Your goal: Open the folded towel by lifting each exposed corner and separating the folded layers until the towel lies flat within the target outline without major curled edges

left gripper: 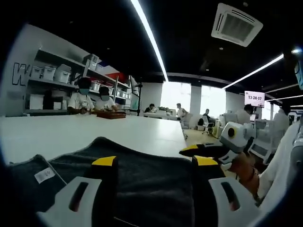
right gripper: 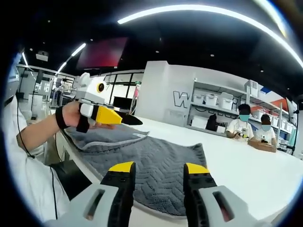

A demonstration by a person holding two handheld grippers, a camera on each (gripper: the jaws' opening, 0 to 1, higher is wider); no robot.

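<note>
Two sets of tongs work at one grey towel [right gripper: 151, 165] spread on the white desk [right gripper: 246, 170]. The right tongs [right gripper: 158, 169] hang open above the towel's near edge, jaws apart and gripping nothing. The left tongs [right gripper: 124, 118], held in a hand [right gripper: 71, 118] with a black wrist strap, point along the far edge above a raised fold; whether they pinch cloth I cannot tell. A white label [left gripper: 44, 175] sits at the towel's corner, unreadable. A screen [left gripper: 254, 98] reads 13:28:07.
</note>
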